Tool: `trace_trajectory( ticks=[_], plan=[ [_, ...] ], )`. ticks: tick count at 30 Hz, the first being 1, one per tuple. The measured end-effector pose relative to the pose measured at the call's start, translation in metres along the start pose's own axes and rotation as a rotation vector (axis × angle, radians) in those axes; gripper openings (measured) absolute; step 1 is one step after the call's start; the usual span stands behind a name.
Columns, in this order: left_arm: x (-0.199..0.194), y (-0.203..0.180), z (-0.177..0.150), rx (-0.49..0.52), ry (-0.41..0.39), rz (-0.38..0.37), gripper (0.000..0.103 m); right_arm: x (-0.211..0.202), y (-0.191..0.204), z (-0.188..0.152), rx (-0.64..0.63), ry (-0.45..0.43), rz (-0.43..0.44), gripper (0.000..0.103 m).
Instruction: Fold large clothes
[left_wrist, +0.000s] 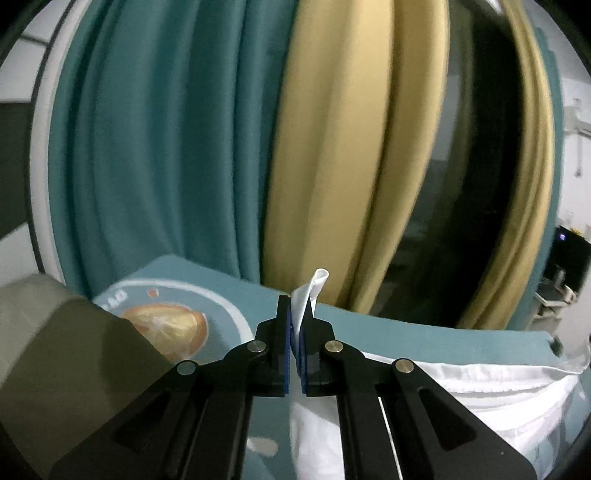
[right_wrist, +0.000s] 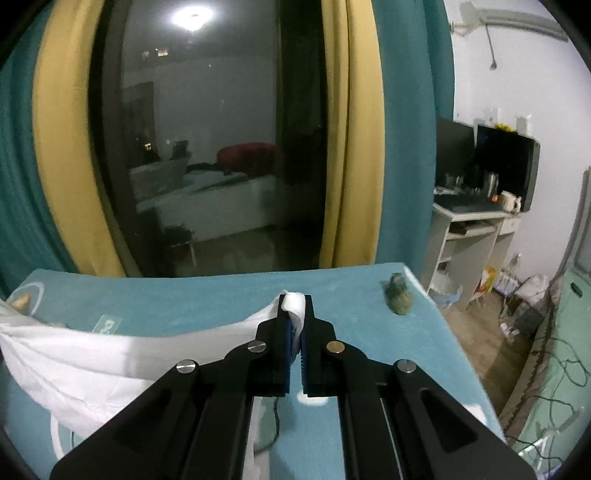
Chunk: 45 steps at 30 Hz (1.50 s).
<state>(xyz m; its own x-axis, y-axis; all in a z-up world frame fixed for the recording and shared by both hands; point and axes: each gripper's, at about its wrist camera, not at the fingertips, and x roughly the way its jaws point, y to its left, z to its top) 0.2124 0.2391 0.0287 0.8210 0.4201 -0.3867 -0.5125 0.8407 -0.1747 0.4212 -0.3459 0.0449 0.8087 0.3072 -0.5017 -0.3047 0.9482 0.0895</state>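
white garment (left_wrist: 480, 391) pinched in left claw (left_wrist: 295, 332), right claw (right_wrist: 295, 332)

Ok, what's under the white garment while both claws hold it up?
Under the white garment lies the teal bed cover, printed with an orange-slice picture. The left claw and right claw pinch its edge. The hanging cloth hides whatever lies directly beneath it.

Your left gripper (left_wrist: 295, 328) pinches a fold of the white garment (left_wrist: 480, 391) between its blue fingers (left_wrist: 284, 343); the cloth trails right over the teal worktop (left_wrist: 424, 332), before teal and yellow curtains (left_wrist: 166, 147).
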Motion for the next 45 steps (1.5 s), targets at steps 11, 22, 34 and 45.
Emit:
trace_trajectory(
  ticks=[11, 22, 34, 45],
  plan=[
    [0.138, -0.004, -0.048, -0.040, 0.384, 0.026, 0.015, 0.102, -0.001, -0.026, 0.012, 0.207, -0.104, 0.025],
    [0.070, 0.006, -0.050, -0.064, 0.363, -0.088, 0.063, 0.029, 0.002, -0.043, 0.056, 0.188, -0.034, 0.066],
    [0.018, -0.025, -0.136, 0.228, 0.580, -0.175, 0.063, -0.016, 0.042, -0.122, 0.125, 0.309, 0.150, 0.066],
    [-0.018, -0.043, -0.148, 0.318, 0.516, -0.223, 0.009, -0.031, 0.056, -0.131, 0.083, 0.323, 0.179, 0.011]
  ],
)
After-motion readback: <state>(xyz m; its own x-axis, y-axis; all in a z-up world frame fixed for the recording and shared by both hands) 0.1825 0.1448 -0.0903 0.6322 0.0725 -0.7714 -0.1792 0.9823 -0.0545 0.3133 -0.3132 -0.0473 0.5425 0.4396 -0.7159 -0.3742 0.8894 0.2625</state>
